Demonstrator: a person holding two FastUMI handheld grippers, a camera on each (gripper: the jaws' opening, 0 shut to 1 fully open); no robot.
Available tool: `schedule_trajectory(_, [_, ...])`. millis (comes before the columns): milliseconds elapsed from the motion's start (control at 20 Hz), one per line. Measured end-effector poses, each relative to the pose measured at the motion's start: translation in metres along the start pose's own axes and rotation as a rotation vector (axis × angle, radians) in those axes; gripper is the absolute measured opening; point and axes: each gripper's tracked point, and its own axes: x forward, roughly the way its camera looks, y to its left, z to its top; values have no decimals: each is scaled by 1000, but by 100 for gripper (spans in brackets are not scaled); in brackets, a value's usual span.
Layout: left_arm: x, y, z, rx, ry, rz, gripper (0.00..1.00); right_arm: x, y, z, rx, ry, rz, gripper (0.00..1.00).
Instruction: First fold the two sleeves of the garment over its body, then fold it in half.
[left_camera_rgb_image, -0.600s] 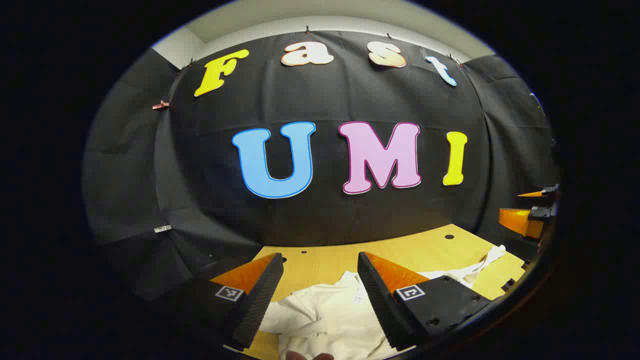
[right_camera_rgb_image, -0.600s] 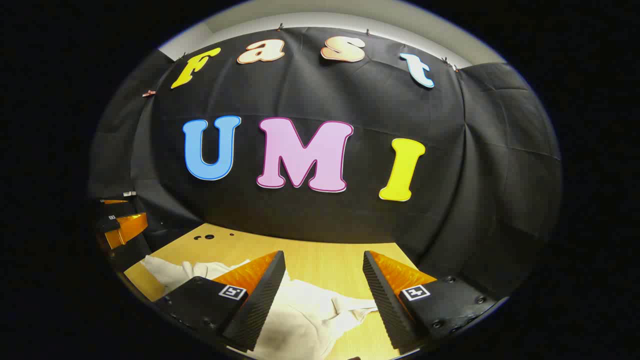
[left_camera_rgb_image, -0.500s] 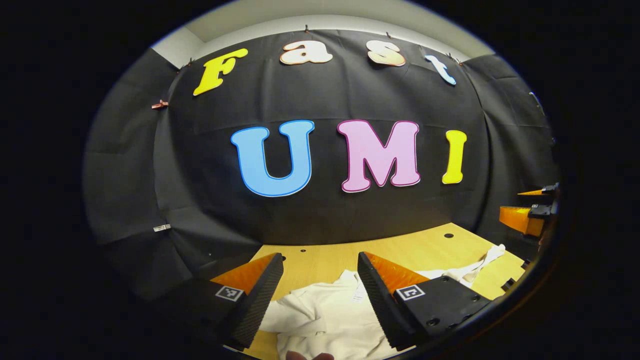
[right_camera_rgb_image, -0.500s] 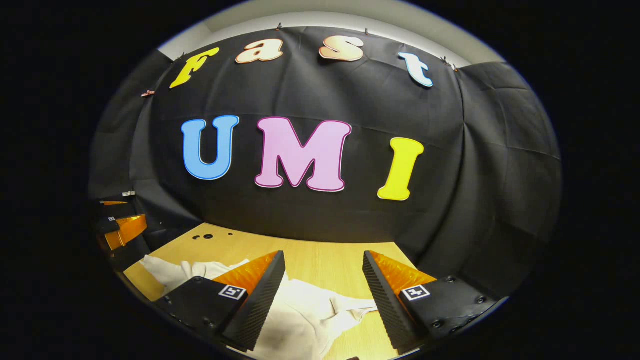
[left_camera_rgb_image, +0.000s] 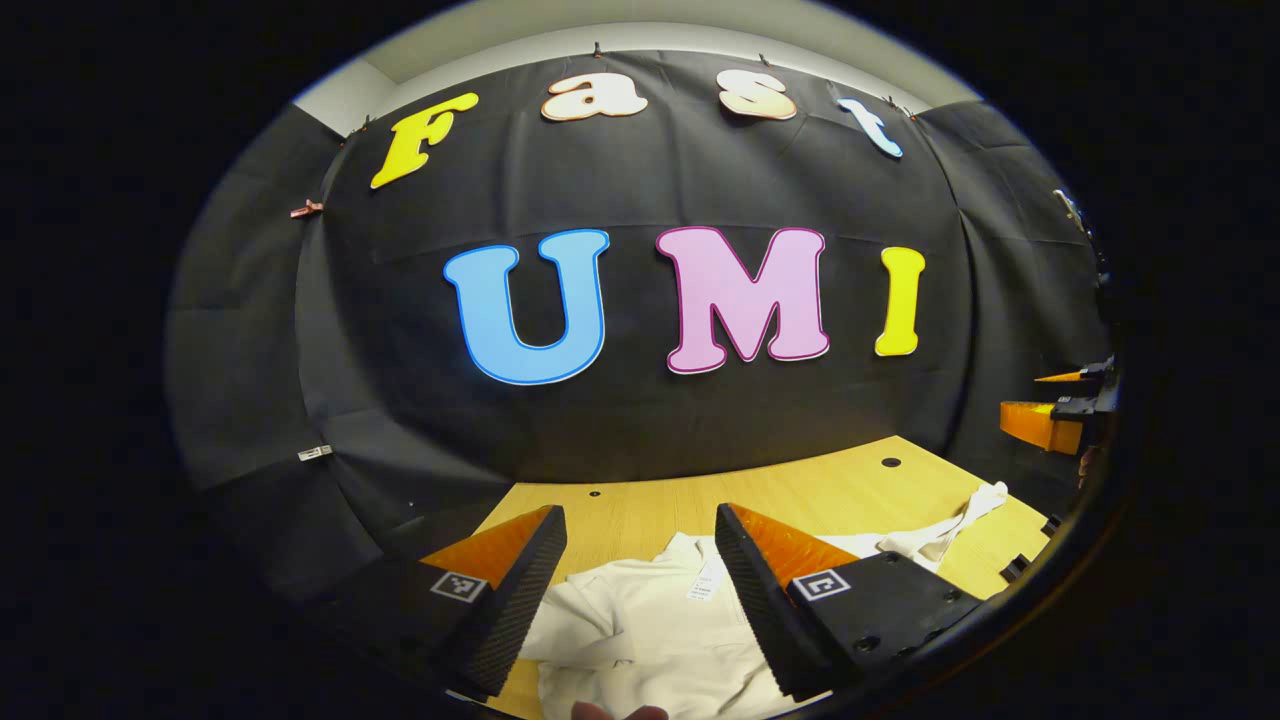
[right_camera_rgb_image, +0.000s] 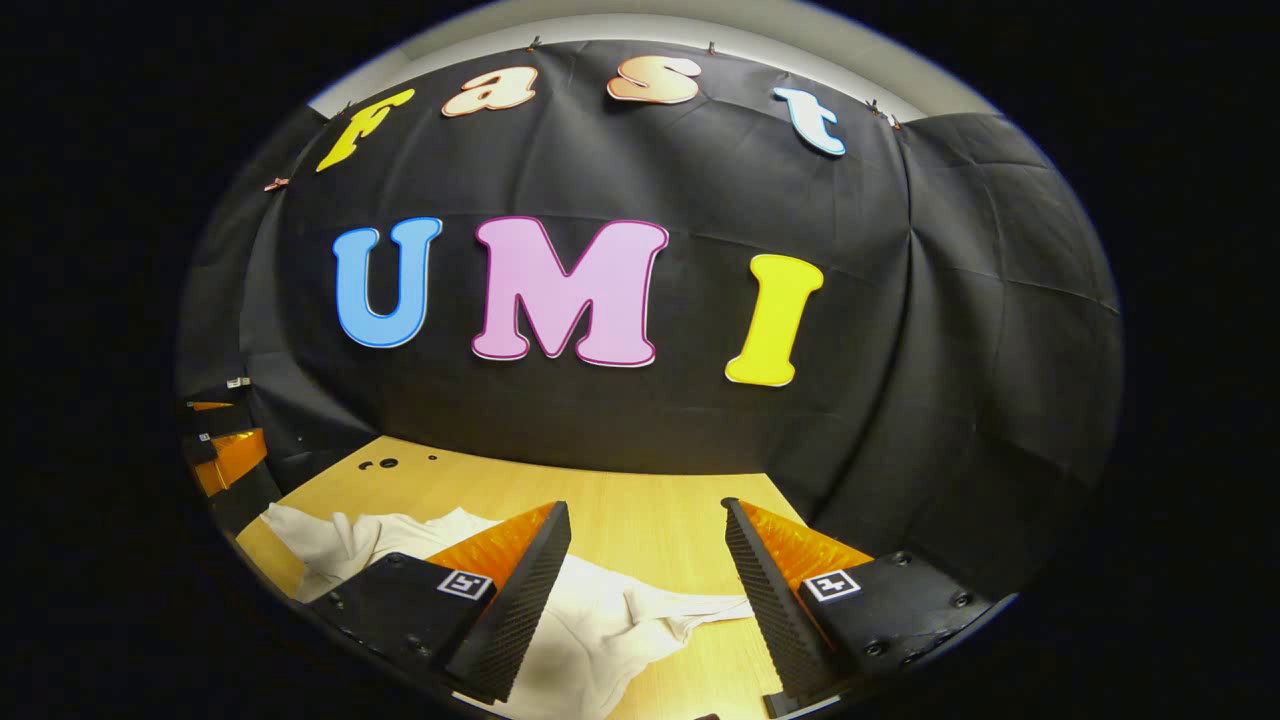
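In the left gripper view, the left gripper (left_camera_rgb_image: 640, 540) sits at the bottom centre of the frame with its two fingers (left_camera_rgb_image: 520, 590) set wide apart and nothing between them. Below and beyond them lies the cream-white fabric garment (left_camera_rgb_image: 650, 630), rumpled on the light wooden worktop (left_camera_rgb_image: 800, 490). A small white label (left_camera_rgb_image: 703, 585) shows near its neckline, in the gap between the fingers. One sleeve (left_camera_rgb_image: 955, 520) trails off toward the lower right of the frame, ending near the worktop's edge. At the far right edge, above the worktop, the right gripper (left_camera_rgb_image: 1055, 410) shows in part; its fingers stand apart. A small part of a hand (left_camera_rgb_image: 615, 711) peeks in at the very bottom edge.

In the right gripper view, the right gripper (right_camera_rgb_image: 645, 540) occupies the bottom centre, fingers (right_camera_rgb_image: 525, 590) wide apart and clear of the cloth. The garment (right_camera_rgb_image: 600, 630) spreads from the lower left to the bottom centre of the frame, with a sleeve (right_camera_rgb_image: 700, 608) reaching rightward between the fingers and another bunched sleeve (right_camera_rgb_image: 330, 535) at lower left. The left gripper (right_camera_rgb_image: 215, 440) shows at the left edge, above the worktop (right_camera_rgb_image: 640, 505).
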Motion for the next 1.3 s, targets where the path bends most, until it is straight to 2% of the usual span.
schedule_trajectory(150, [3, -9, -5, 4, 6, 1, 99, 15, -24, -11, 3, 30, -19, 96])
schedule_trajectory(350, [9, -22, -10, 11, 26, 5, 97, 43, -52, -42, 82, 129, -6, 96])
schedule_trajectory(600, [16, -41, -22, 19, 70, 23, 99, 85, -112, -105, 166, 282, -123, 97])
schedule_trajectory(800, [22, -59, -33, 36, 106, 30, 97, 117, -171, -167, 157, 412, -250, 97])
schedule_trajectory(1050, [23, -74, -46, 45, 156, 51, 97, 151, -199, -227, 200, 558, -303, 97])
schedule_trajectory(1300, [24, -77, -60, 63, 202, 93, 97, 188, -210, -273, 236, 651, -316, 96])
